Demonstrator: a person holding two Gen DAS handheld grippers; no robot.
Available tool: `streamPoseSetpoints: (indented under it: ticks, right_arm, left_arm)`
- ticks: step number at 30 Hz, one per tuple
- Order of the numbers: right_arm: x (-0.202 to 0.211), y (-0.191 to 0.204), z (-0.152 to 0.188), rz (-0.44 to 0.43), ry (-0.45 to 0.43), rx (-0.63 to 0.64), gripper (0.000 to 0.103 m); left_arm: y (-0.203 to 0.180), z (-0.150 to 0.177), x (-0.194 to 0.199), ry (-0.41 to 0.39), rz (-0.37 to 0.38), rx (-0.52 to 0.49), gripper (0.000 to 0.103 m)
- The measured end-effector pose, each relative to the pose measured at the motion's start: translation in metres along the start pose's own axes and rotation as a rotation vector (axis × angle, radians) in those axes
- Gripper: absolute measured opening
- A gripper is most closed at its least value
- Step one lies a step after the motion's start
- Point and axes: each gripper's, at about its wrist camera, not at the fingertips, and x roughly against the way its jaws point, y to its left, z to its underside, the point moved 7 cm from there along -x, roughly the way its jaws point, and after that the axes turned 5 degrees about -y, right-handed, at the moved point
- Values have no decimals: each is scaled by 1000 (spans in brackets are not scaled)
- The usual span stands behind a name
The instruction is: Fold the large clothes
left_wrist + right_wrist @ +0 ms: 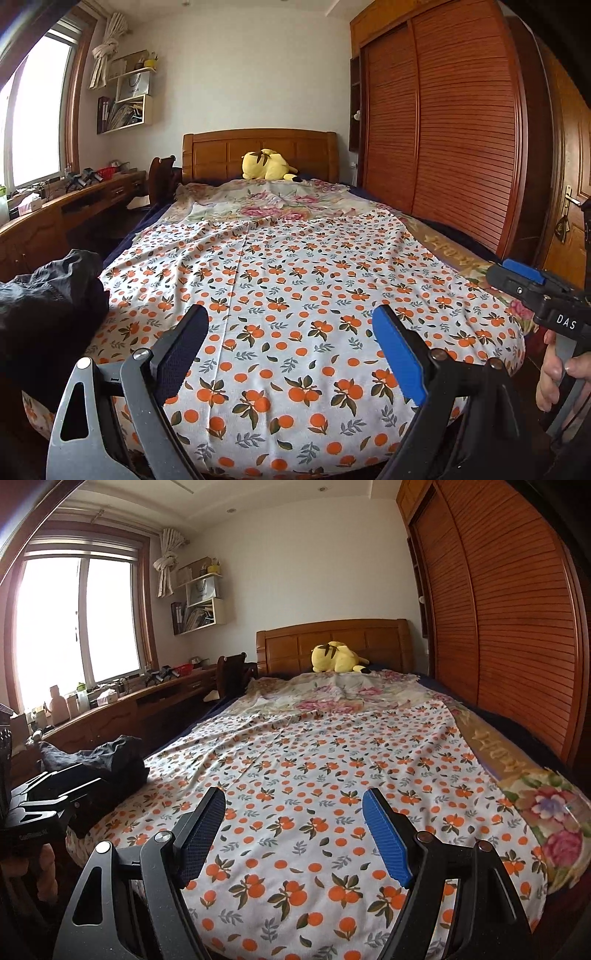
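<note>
Bed sheet point(295, 280) flat, dark garment point(48, 295) bunched unfolded at 9 o'clock, left gripper point(291, 354) and right gripper point(295, 834) both spread, holding nothing

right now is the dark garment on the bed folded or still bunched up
Bunched up, not folded: the dark garment lies in a crumpled heap at the bed's left edge, on the orange-print sheet.

Both looking from the foot of the bed point(295, 277) toward the headboard point(260, 151), low and close over the orange-print sheet point(314, 794); left wrist view set nearer the window side, right wrist view further right (wardrobe point(517, 609) looming larger); sharing bed, plush toy point(338, 657), dark clothes heap point(48, 295).
</note>
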Motion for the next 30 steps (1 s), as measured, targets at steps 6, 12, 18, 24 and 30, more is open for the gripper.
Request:
streamPoseSetpoints:
  ticks: [6,12,18,24,30]
  right_arm:
    - [-10,0,-1,-6,-3,5,78]
    - [-17,-1,1,-10,1,9,78]
    - [-20,-3,1,-13,2,22,78]
    - [-20,-5,2,-22,4,19,78]
    - [-20,-6,2,-25,2,19,78]
  left_arm:
    - [-2,5,-1,10,3,5,91]
    - [-1,8,0,12,3,10,91]
    - [0,8,0,14,2,10,91]
    - [0,8,0,12,2,10,91]
    - [0,8,0,12,5,11,91]
